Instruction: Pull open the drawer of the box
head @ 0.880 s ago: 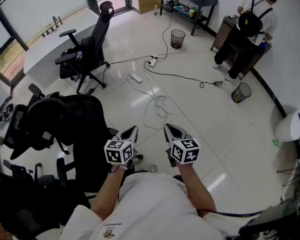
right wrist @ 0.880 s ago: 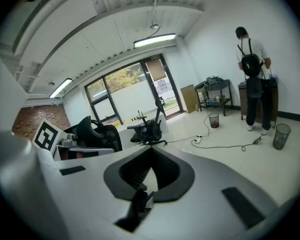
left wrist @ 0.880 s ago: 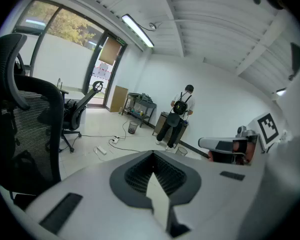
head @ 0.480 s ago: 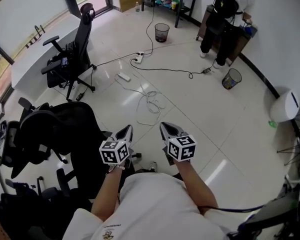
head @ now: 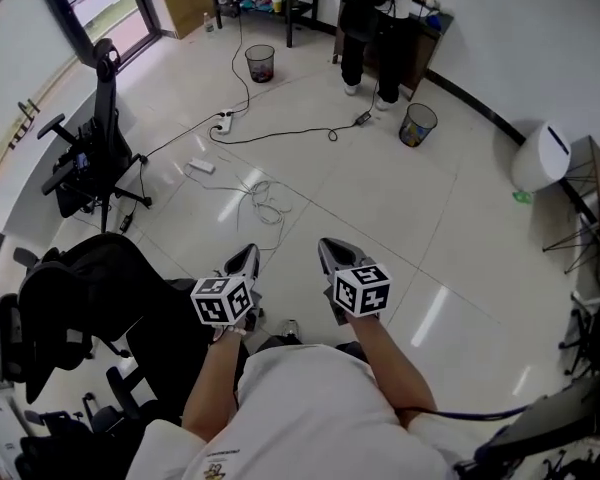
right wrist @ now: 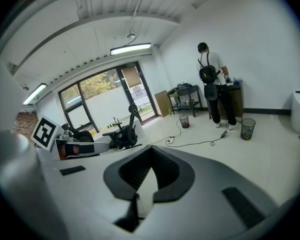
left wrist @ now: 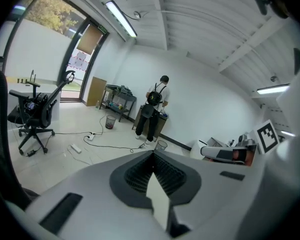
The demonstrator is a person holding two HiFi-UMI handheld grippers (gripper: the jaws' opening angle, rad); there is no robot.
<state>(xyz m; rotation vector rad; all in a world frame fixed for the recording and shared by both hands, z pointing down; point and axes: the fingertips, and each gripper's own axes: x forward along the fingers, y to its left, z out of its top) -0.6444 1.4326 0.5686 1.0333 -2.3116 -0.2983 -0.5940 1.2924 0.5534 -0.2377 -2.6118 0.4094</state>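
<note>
Within the last second the head view has swung: the black office chair (head: 95, 138) has slid to the upper left and the standing person in dark clothes (head: 370, 18) has gone from upper right to top centre. The wearer seems to be turning to search. The left gripper (head: 246, 258) and right gripper (head: 326, 250), low centre, are both pressed together on nothing. No box or drawer appears anywhere, so the task looks unstarted. Only the gripper views show the ceiling light strips (right wrist: 131, 49); only the head view shows the wearer's white shirt (head: 310, 408).

I see bright, even light from windows (right wrist: 97, 96) and ceiling strips (left wrist: 121, 18); floor (head: 430, 313) glare, edges fisheye-bent and dark.
</note>
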